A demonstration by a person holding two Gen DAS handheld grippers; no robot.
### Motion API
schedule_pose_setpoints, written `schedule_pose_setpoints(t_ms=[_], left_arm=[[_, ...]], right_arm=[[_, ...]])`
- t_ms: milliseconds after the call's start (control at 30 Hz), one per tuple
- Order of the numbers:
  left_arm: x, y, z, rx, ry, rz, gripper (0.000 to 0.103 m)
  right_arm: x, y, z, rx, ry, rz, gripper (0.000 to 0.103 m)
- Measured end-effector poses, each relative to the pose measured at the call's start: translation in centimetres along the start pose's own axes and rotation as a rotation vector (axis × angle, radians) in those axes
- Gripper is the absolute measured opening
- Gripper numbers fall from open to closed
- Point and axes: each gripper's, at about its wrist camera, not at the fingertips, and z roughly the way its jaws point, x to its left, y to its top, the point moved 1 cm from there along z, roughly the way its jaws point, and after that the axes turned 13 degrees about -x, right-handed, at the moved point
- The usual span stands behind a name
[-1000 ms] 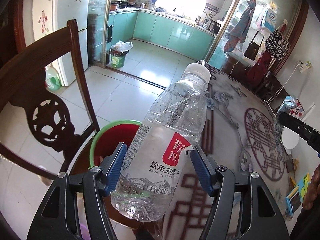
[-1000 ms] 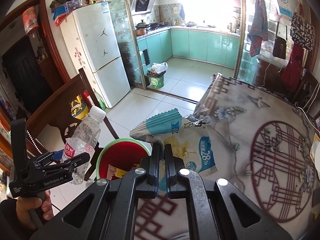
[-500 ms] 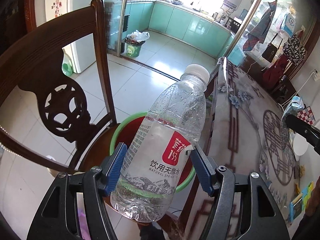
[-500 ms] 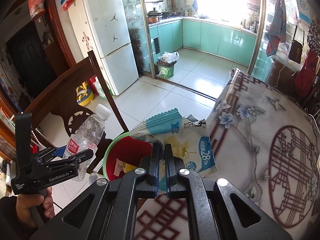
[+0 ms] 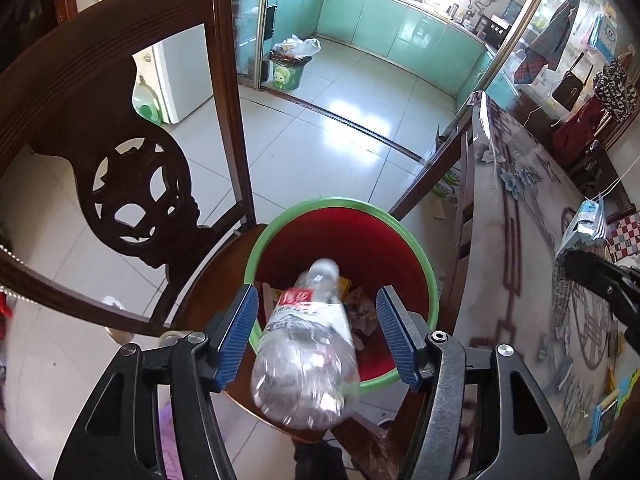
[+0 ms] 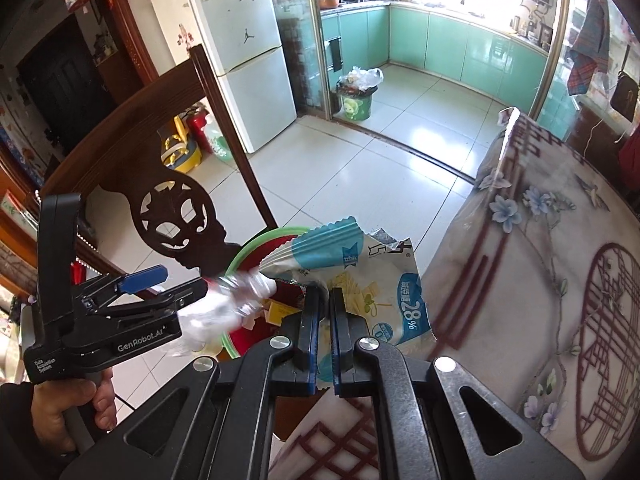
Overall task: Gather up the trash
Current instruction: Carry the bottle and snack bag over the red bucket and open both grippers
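Observation:
A clear plastic water bottle [image 5: 308, 344] with a red and white label hangs blurred, cap down, over a red bin with a green rim [image 5: 340, 202]. It lies between the blue pads of my left gripper [image 5: 317, 294], whose jaws are closing, but gaps show on both sides and neither pad touches it. The right wrist view shows the same bottle [image 6: 236, 300] streaking off that gripper [image 6: 184, 284] toward the bin [image 6: 256, 242]. My right gripper [image 6: 325, 292] is shut on a blue and white snack wrapper [image 6: 360, 276], held beside the bin's rim.
The bin stands on the seat of a dark carved wooden chair [image 5: 120, 152], hard against a table with a floral plastic cover [image 5: 520, 240]. Paper scraps lie inside the bin. A small green kitchen bin [image 5: 286, 74] and a white fridge [image 6: 248, 60] stand farther off on the tiled floor.
The bottle has left the left pads and tipped from upright to cap down over the bin. Both grippers have sunk closer to the bin, the right still carrying the wrapper.

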Motion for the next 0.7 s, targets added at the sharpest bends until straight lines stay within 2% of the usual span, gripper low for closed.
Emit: schedule_pose_setpoints(t_ms=[200,533,700], left_arm=[[0.4,0.4,0.7,0.001,0.004,-0.011,0.053],[2.1,0.2,0.4,-0.004,0.045,-0.045,0.053],[3.3,-0.3,-0.1,-0.006,0.079,-0.056,0.053]], right_arm=[[0.6,-1.2,2.8,0.048,0.018,-0.003,0.003],[2.0,-4.0,10.7,0.158,0.025,-0.069,0.003],[2.2,-5.3,12.6,0.188,0.034,-0.074,0.005]])
